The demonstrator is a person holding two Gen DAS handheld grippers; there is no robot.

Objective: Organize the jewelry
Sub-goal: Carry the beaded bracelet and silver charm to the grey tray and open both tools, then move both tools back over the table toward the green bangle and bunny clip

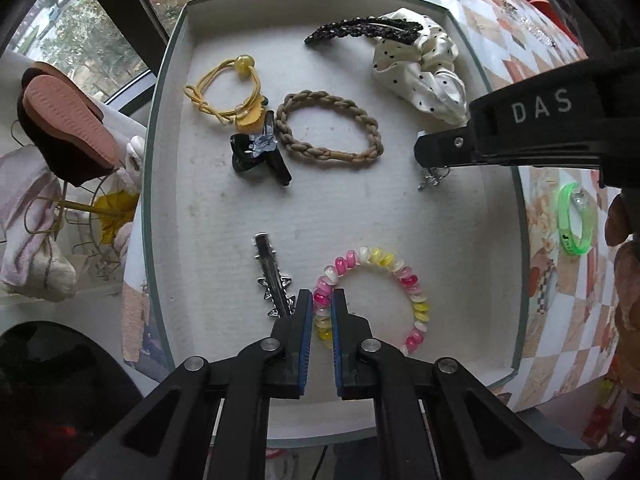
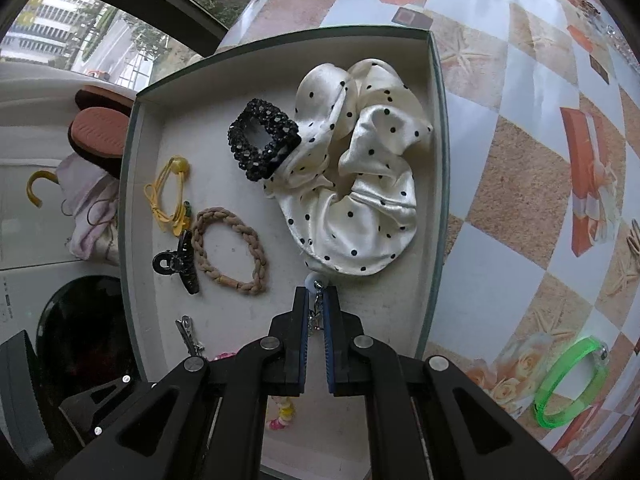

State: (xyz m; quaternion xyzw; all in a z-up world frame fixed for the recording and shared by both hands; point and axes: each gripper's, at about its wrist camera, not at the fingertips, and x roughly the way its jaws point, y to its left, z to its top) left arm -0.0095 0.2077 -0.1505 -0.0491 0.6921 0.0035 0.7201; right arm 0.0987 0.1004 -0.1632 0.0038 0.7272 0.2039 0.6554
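Checkered tablecloth [image 2: 520,80] under a shallow tray [image 1: 168,80] of hair accessories.
Left gripper [image 1: 322,300] jaws narrowly apart around a pastel bead bracelet [image 1: 416,296]; right gripper [image 2: 316,300] pinches a silver chain [image 2: 318,312] beside the polka-dot scrunchie [image 2: 360,184].

The right gripper [image 2: 315,312] is closed on a small silver earring [image 2: 317,300] with a pale bead at its tip, held just below the white polka-dot scrunchie [image 2: 360,184] inside the tray [image 2: 434,160]. A black beaded clip [image 2: 262,144] rests against the scrunchie's left edge. Further left lie a yellow hair tie [image 2: 168,192], a braided tan hair tie [image 2: 228,250] and a black claw clip [image 2: 178,264]. A green bracelet [image 2: 570,384] sits on the checkered tablecloth [image 2: 520,140] outside the tray.
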